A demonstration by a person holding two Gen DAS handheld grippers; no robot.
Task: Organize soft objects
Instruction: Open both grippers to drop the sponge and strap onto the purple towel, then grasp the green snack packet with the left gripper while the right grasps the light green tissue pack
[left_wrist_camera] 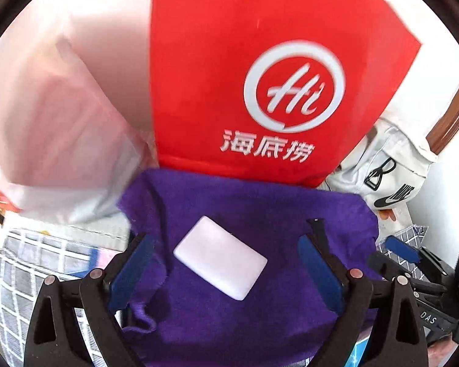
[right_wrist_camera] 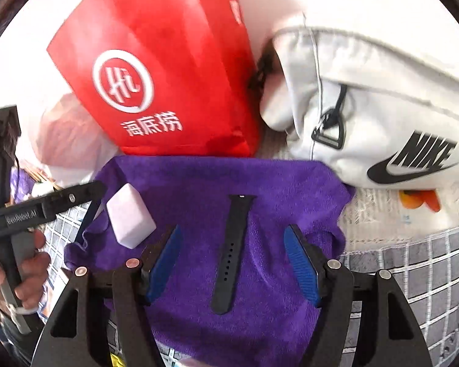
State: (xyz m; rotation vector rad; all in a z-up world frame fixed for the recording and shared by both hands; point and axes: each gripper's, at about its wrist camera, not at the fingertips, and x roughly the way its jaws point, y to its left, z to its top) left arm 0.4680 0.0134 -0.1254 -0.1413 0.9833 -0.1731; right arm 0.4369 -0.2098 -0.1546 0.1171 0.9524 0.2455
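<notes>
left gripper [left_wrist_camera: 226, 263]: fingers spread wide, nothing pinched - the white block [left_wrist_camera: 220, 258] lies between them on the purple towel [left_wrist_camera: 229, 315], and i see no pad pressing on it.
right gripper [right_wrist_camera: 232, 263]: fingers spread, not to the full. the black watch strap [right_wrist_camera: 232, 244] lies flat between them on the towel, not touched by either pad.
towel: spread flat, its far edge touching the foot of the red bag [right_wrist_camera: 168, 70]. the near left corner is a little curled.
white block: near the left edge of the towel, tilted to that edge.
strap: about the middle of the towel, running from the far edge towards the near edge.
progress: i judge both small things are set down on the towel. what is left, i think, is to fold or wrap the towel around them, or to carry them into a bag - i cannot tell which.
white nike bag [right_wrist_camera: 382, 107]: beside the far right corner of the towel, leaning on the red bag.
pale plastic bag [left_wrist_camera: 61, 137]: left of the red bag, blurred.
surface: a grey cloth with white grid lines [right_wrist_camera: 413, 260]; it looks soft, maybe a bed, i am not sure.
room: white wall behind, a brown wooden edge at far right in the left view.
person: a hand [right_wrist_camera: 27, 272] holds the left gripper's handle.
</notes>
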